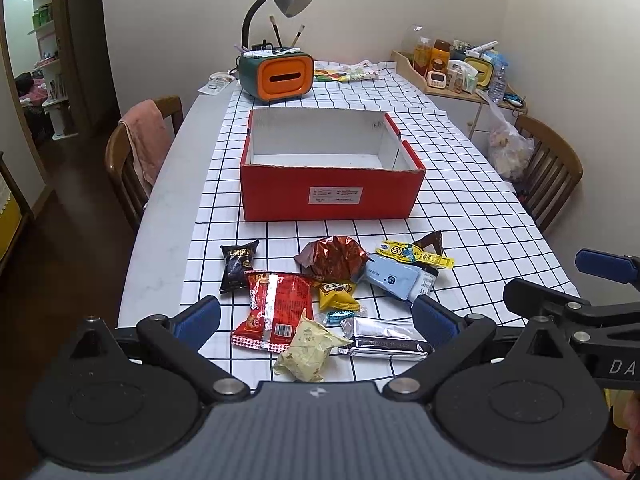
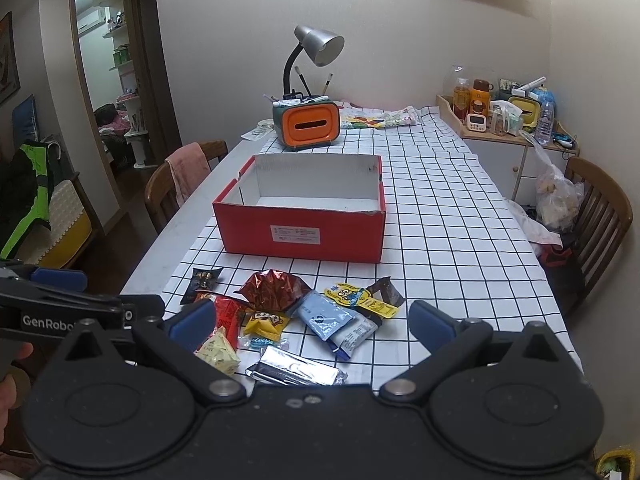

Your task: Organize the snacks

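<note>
Snacks [image 1: 320,304] lie in a heap on the surface [image 1: 460,184], right below both grippers. The left gripper [image 1: 316,316] and right gripper [image 2: 312,322] have their fingers spread wide, holding nothing. Slippery, overlapping packets could slide away or come up two together. Farther back, the red box [image 1: 332,196] waits. Only the right view shows wall pictures.

A long table [image 1: 168,200] under a grid-checked cloth [image 1: 460,184] carries snack packets [image 1: 320,300] nearest the grippers, an open red box [image 1: 332,192] beyond them, and an orange-fronted organiser [image 1: 276,76] farthest away.
</note>
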A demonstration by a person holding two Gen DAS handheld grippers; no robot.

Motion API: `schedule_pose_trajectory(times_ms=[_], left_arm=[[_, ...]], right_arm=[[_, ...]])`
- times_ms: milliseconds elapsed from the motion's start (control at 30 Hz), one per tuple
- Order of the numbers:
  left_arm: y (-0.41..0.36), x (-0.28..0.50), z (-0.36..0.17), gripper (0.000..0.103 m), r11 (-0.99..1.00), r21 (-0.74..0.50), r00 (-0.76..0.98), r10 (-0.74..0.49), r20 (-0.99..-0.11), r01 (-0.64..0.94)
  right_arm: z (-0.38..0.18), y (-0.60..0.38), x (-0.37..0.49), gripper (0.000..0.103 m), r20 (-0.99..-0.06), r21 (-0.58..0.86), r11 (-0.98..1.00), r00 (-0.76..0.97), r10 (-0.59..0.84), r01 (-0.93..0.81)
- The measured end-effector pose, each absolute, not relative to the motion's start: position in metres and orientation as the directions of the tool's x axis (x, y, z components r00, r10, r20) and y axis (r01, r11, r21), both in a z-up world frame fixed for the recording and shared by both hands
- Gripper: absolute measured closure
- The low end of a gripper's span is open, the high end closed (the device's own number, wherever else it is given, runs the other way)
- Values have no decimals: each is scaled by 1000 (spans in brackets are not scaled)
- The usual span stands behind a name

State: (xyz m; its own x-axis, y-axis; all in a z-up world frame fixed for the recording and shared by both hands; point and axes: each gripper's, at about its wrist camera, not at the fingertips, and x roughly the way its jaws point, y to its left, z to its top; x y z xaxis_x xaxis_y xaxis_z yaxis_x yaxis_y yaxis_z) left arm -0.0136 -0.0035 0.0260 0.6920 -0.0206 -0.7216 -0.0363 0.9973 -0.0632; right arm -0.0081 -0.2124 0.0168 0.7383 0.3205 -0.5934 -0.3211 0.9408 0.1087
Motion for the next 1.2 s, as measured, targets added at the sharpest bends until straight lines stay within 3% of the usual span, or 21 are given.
schedule_pose_trajectory(times_ms=[1200], left_arm=[[1, -6, 22, 0, 998, -65, 684, -32, -729, -23]], right_arm=[[12, -203, -1, 0, -593, 124, 927, 723, 355, -353]])
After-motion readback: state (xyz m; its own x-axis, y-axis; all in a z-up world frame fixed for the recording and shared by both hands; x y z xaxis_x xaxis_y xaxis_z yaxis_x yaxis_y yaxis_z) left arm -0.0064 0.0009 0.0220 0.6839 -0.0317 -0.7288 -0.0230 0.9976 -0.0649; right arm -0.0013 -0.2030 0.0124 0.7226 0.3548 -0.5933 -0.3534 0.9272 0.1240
